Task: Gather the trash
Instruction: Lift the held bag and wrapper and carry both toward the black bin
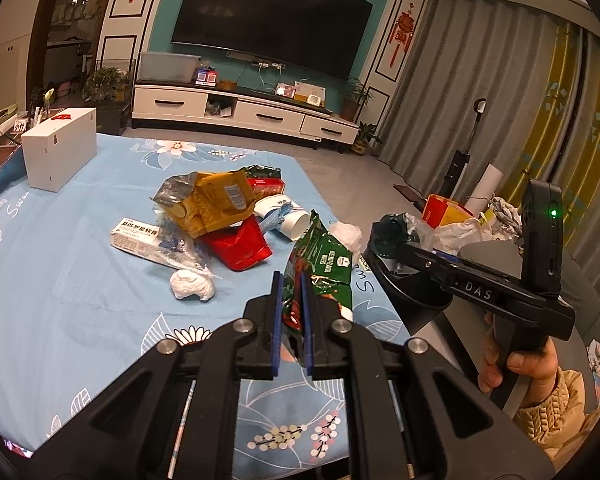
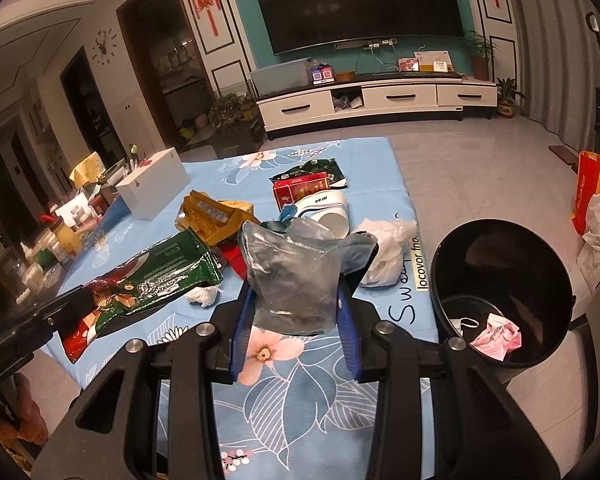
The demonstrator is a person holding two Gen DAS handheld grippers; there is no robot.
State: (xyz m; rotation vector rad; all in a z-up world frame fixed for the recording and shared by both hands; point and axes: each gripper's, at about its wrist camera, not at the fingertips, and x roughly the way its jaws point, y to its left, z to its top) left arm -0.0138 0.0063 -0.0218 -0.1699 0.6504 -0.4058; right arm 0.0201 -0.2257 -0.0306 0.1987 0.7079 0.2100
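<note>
My left gripper [image 1: 291, 284] is shut on a green and red snack wrapper [image 1: 320, 264], held above the blue floral tablecloth [image 1: 60, 264]; the wrapper also shows in the right wrist view [image 2: 148, 276]. My right gripper [image 2: 296, 292] is shut on a crumpled clear plastic bag [image 2: 296, 276], held above the table's near edge, left of the black trash bin [image 2: 504, 280]. A pile of trash lies mid-table: a yellow packet [image 1: 216, 204], a red packet [image 1: 240, 244], a white paper cup [image 1: 288, 216], a tissue ball [image 1: 192, 285].
A white box [image 1: 58, 148] stands at the table's far left. The bin holds pink and white scraps [image 2: 496, 334]. A white plastic bag [image 2: 384, 252] lies near the table's right edge. Bags [image 2: 596, 200] sit on the floor right of the bin. A TV cabinet [image 2: 376, 100] stands behind.
</note>
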